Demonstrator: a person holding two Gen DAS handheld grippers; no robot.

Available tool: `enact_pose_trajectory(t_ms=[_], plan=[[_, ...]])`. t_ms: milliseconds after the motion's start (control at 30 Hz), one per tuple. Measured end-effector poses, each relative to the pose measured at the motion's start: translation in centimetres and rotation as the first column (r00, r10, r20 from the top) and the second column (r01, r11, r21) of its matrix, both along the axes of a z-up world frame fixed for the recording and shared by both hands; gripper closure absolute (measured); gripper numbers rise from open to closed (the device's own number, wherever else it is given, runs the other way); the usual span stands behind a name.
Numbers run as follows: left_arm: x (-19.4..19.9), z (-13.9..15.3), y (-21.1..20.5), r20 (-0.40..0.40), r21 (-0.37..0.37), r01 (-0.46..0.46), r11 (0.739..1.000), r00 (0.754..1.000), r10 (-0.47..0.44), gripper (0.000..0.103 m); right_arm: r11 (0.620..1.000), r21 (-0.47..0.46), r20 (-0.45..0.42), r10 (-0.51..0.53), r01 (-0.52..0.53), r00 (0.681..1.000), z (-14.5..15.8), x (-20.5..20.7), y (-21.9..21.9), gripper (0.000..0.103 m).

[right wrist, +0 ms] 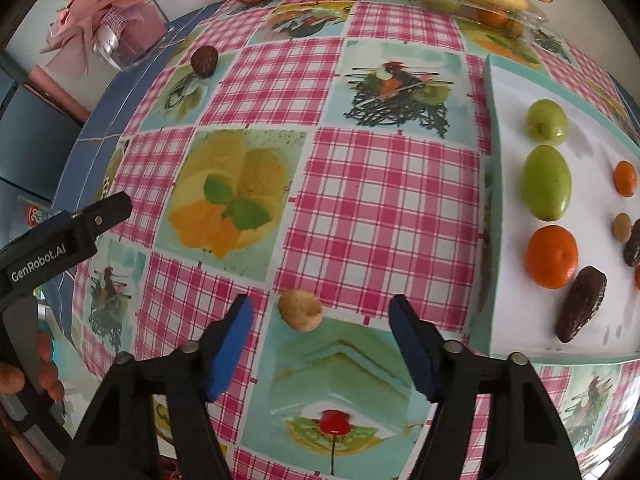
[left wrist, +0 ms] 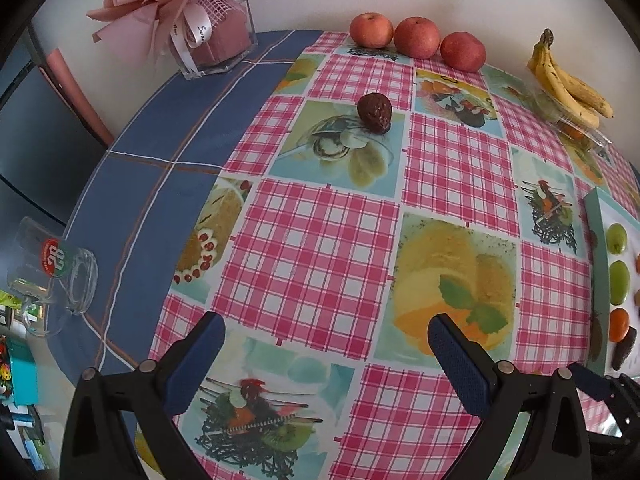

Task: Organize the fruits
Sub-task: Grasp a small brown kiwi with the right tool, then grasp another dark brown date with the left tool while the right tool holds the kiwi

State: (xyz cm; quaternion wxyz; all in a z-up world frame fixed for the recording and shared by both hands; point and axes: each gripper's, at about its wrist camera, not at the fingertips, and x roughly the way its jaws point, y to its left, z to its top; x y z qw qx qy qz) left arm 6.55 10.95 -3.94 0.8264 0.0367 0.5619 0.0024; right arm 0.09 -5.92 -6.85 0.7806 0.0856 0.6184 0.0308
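Right tongs (right wrist: pixel 320 312) point down, part open, empty; a small round tan fruit (right wrist: pixel 300 310) lies on the checked surface (right wrist: pixel 384 200) between the blue pads (right wrist: pixel 230 344), untouched. White tray (right wrist: pixel 520 320) at right holds green, orange and dark brown fruits. Left tongs (left wrist: pixel 326 336) wide open, empty. Dark wrinkled fruit (left wrist: pixel 374 113) sits upper centre of the left view.
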Motion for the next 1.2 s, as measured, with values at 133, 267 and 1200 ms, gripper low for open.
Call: enact_pose_trajectory(t_ms=[133,267,1200], plan=[[0.0,-0.2,-0.3,-0.003,-0.003,0.007,1.000,1.000,-0.007,0.000,1.000,0.018,-0.009,0.021,-0.021,1.000,-0.3,-0.2,0.7,0.049],[0.0,-0.2,-0.3,-0.003,-0.005,0.009,1.000,1.000,-0.009,0.000,0.999,0.027,-0.015,0.025,-0.025,1.000,-0.5,-0.2,1.0,0.060],[6.8,0.5,0.7,-0.003,-0.265,-0.007,0.964,1.000,0.007,0.014,0.988,0.019,0.087,-0.153,0.152,0.984,2.0,3.6,-4.3,0.077]])
